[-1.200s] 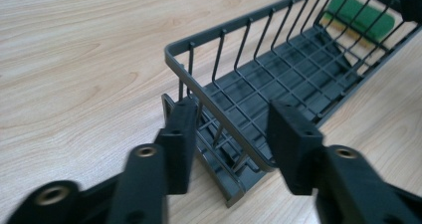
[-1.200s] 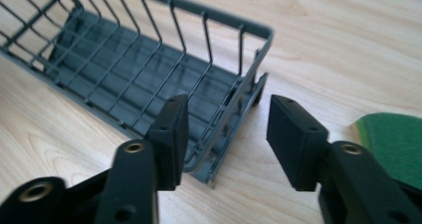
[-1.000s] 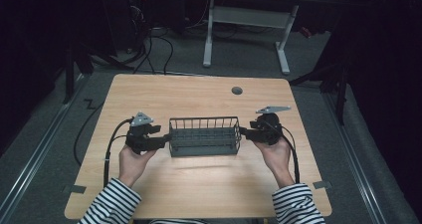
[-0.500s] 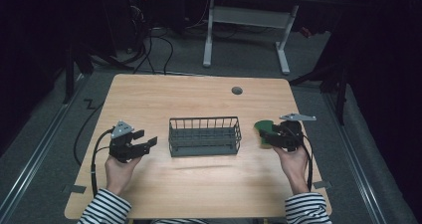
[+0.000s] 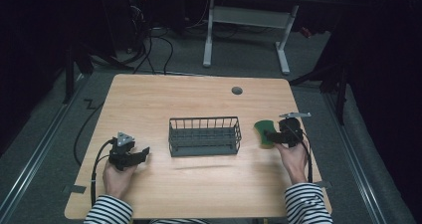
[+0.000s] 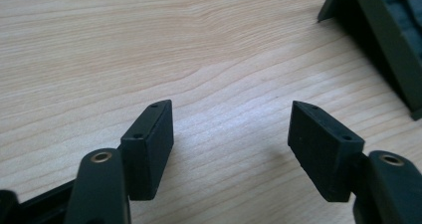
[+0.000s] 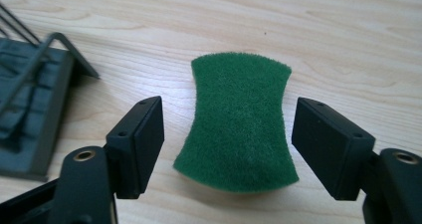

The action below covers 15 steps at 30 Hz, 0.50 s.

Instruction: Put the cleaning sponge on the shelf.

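At the near edge of the pale wooden surface (image 5: 199,184), two striped sleeves enter. The left claw (image 5: 142,153) gapes wide over bare wood, its jaws having just been opening, nothing between them. The right claw (image 7: 226,149), likewise just opened, straddles one green waisted scouring sponge (image 7: 239,122) without touching it. Between both sits one dark wire basket (image 5: 204,136), open board beyond.

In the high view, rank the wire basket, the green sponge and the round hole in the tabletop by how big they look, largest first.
1. Wire basket, by far the largest.
2. Green sponge, partly covered by the right gripper, so it may look smaller than it really is.
3. Round hole, the smallest; it lies farther from the camera.
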Each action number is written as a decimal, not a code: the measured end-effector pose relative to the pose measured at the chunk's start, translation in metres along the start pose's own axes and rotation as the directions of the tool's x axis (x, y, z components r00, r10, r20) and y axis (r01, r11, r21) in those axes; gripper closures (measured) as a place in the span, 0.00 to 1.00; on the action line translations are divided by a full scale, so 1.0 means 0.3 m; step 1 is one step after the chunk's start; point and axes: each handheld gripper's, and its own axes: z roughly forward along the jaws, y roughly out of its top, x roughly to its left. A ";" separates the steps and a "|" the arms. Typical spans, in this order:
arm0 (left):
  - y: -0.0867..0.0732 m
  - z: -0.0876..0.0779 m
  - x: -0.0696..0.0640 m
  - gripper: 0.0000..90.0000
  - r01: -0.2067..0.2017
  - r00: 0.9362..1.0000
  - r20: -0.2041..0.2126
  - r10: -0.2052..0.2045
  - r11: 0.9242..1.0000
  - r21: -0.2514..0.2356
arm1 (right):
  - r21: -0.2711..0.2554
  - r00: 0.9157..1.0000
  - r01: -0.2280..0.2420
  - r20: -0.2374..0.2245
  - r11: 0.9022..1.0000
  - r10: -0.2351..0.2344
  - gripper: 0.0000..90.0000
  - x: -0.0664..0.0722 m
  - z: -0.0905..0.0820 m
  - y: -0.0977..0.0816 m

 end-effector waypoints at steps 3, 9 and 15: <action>-0.005 0.011 -0.004 0.36 -0.006 1.000 -0.026 0.006 1.000 -0.002 | 0.027 1.000 -0.010 -0.002 1.000 0.010 0.30 -0.004 0.037 0.001; -0.001 0.018 -0.007 0.33 -0.010 0.999 -0.044 0.010 1.000 0.007 | 0.073 1.000 -0.004 0.030 0.997 0.002 0.26 -0.017 0.080 0.005; 0.000 0.019 -0.006 0.31 -0.011 0.999 -0.039 0.012 1.000 0.009 | 0.145 0.999 0.004 0.035 0.989 -0.009 0.23 -0.024 0.103 0.045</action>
